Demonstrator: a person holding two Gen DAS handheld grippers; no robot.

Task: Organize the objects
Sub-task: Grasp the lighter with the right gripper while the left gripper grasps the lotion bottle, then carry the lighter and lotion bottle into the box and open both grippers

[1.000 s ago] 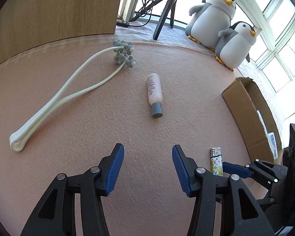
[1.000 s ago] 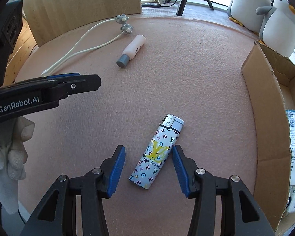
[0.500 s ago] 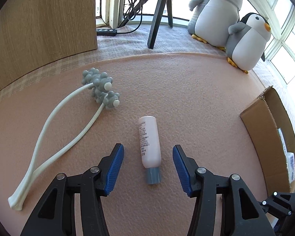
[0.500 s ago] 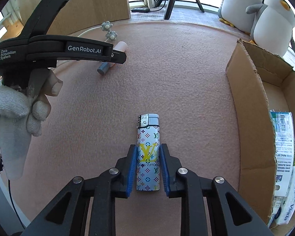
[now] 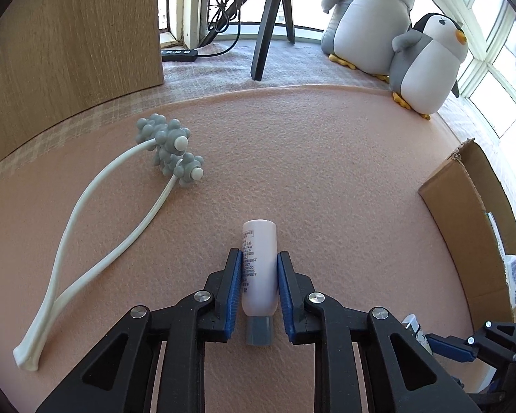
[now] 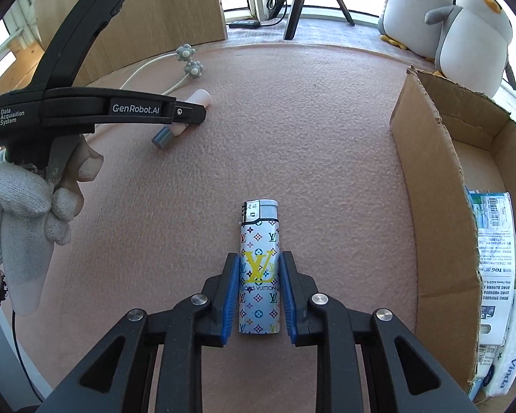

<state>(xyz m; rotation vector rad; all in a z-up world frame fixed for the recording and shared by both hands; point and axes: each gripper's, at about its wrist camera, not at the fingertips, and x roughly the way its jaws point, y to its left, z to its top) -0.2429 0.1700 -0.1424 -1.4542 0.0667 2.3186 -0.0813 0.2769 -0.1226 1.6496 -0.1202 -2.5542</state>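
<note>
- While both tools sit low over the pink felt mat (image 5: 326,172), the left gripper (image 5: 259,258) has its blue pads pressed against the sides of a small pale pink bottle (image 5: 259,268), which lies flat on the mat with its grey cap (image 5: 258,331) pointing back toward the tool.
- Left of that bottle lies a white two-pronged massager (image 5: 96,241), its knobbly grey roller heads (image 5: 170,148) at the far end and its joined handle end nearer the camera; it is apart from the bottle.
- Over on the right, the right gripper (image 6: 259,261) pinches a lighter (image 6: 259,275) printed with a coloured monogram pattern, the pads touching both long sides and the metal top pointing away from the tool.
- From the right wrist view, a hand in a white knit glove (image 6: 20,203) grips the black handle of the left tool, which is marked "GenRobot.AI".
- Just to the right of the lighter stands an open cardboard box (image 6: 426,179) on the mat, with printed packets (image 6: 495,251) lying inside it.
- Beyond the mat's far edge sit two plush penguins (image 5: 395,24), a black tripod (image 5: 270,24), a black power strip (image 5: 179,55) with cables, and a wooden panel (image 5: 68,27) at the left.
</note>
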